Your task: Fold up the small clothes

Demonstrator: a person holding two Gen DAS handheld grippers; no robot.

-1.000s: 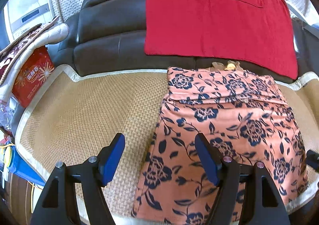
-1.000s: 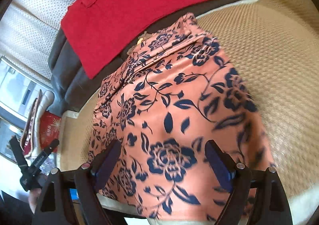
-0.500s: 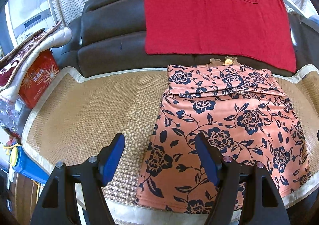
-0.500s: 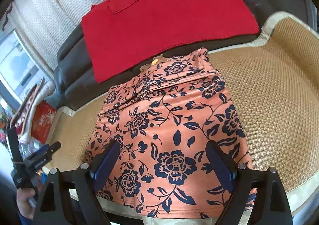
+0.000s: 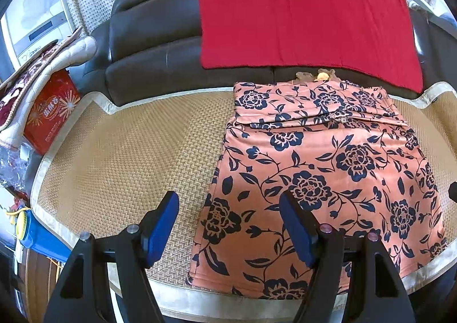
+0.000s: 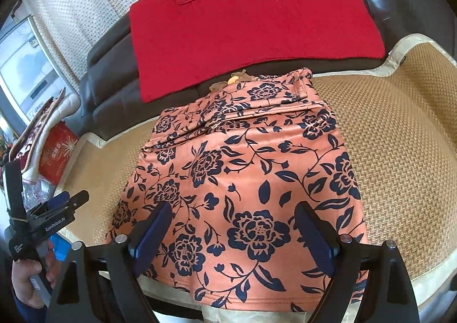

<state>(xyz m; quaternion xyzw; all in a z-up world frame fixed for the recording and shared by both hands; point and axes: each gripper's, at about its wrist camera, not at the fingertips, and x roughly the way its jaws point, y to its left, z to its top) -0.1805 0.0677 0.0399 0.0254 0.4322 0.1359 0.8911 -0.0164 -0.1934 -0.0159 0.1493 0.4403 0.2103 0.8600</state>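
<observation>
Both tools have backed away from the floral garment point(image 5: 320, 180), the right tool point(image 6: 234, 237) levelling out.

We see a smooth, faintly sheened orange floral cloth skirt point(image 5: 322, 180) on a coarse woven straw mat point(image 5: 128, 157), glossy dark leather sofa back point(image 5: 154, 37), matt red knitted cloth point(image 5: 302, 17).

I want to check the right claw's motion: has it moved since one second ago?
Yes. The right claw has pulled back and risen: the red cloth and sofa now show far more fully beyond the floral garment.
</observation>
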